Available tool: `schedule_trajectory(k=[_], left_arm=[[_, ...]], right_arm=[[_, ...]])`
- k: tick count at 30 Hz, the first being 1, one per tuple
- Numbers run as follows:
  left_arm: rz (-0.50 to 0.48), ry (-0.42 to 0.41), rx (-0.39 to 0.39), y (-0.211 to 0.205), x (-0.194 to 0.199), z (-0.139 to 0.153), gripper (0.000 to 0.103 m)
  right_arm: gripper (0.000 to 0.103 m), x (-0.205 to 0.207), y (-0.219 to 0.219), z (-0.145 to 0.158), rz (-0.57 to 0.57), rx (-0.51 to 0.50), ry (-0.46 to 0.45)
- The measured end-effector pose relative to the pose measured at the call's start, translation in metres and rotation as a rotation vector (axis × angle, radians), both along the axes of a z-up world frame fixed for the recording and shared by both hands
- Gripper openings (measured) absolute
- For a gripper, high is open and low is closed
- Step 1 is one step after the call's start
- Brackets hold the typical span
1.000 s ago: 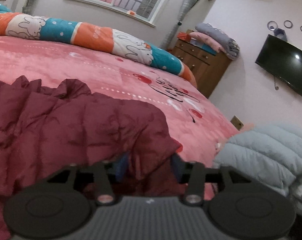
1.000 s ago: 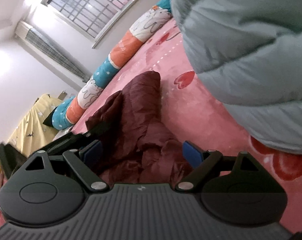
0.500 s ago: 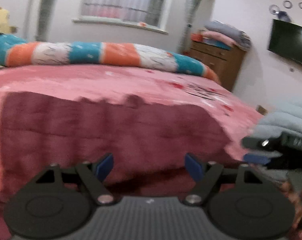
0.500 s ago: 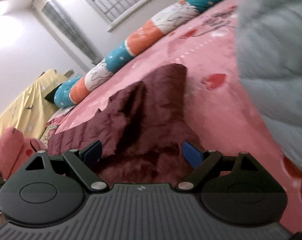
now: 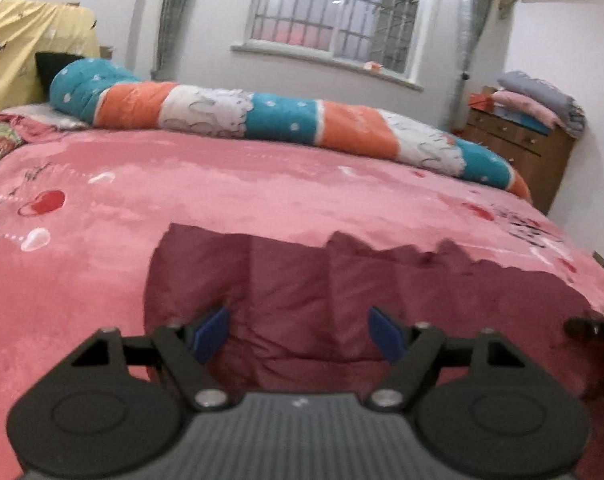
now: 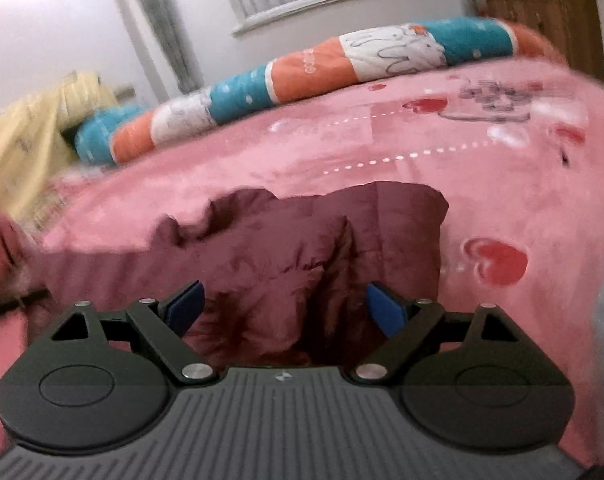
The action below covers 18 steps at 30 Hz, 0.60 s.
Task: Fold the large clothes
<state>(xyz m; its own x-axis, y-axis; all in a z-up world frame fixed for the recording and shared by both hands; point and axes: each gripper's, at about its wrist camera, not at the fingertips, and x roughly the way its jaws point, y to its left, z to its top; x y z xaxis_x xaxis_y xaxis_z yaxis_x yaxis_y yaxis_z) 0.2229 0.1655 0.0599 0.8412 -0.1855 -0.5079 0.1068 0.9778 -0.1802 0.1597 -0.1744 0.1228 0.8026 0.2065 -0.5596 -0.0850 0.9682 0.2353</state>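
Left wrist view: my left gripper [image 5: 297,334], a black two-finger tool with blue pads [image 5: 210,334], hangs low over the dark maroon quilted puffer jacket [image 5: 342,292]. Its jaws have just been opening and now stand spread wide; the jacket lies below and beyond the pads, and neither pad presses on it. The jacket lies flat on the pink plush bedspread printed with red and white hearts [image 5: 221,184], near the bed's closest edge. Its left edge runs straight, and its far edge is uneven and wrinkled. At the right border a dark part of the other tool shows, blurred.

Right wrist view: my right gripper [image 6: 285,306] likewise shows its jaws spread, with its blue pads [image 6: 386,310] apart and nothing pinched between them. The same maroon jacket [image 6: 302,248] fills the gap beyond the pads. Here its right edge is straight and squared at the far corner, while its far left portion is rumpled into folds. A red heart print lies on the bedspread [image 6: 422,140] just to the right of the jacket.

Background, both views: a long rolled quilt in teal, orange and white bands with rabbit drawings [image 5: 285,128] lies across the far side of the bed, below a barred window [image 5: 334,12]. A brown wooden dresser [image 5: 530,152] carrying folded bedding stands at the right wall, and a yellow cloth cover [image 5: 25,52] sits at the left.
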Motion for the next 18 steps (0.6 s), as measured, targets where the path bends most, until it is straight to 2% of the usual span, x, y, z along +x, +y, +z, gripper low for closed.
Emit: schedule_trajectory(k=[3, 6, 11, 14, 18], left_arm=[[0.037, 0.022, -0.017, 0.006, 0.019, -0.013, 0.076], [0.079, 0.030, -0.004, 0.007, 0.038, -0.023, 0.076], [0.110, 0.041, 0.024, 0.004, 0.063, -0.041, 0.082], [0.110, 0.014, 0.070, -0.001, 0.067, -0.051, 0.087], [0.113, -0.011, 0.065, 0.001, 0.064, -0.060, 0.087]], right_arm=[[0.103, 0.011, 0.009, -0.016, -0.013, -0.099, 0.033], [0.103, 0.015, 0.008, -0.030, -0.032, -0.081, 0.055], [0.103, 0.016, 0.009, -0.046, -0.044, -0.093, 0.043], [0.103, 0.020, 0.012, -0.053, -0.042, -0.106, 0.028], [0.103, 0.014, 0.009, -0.059, -0.038, -0.091, 0.003]])
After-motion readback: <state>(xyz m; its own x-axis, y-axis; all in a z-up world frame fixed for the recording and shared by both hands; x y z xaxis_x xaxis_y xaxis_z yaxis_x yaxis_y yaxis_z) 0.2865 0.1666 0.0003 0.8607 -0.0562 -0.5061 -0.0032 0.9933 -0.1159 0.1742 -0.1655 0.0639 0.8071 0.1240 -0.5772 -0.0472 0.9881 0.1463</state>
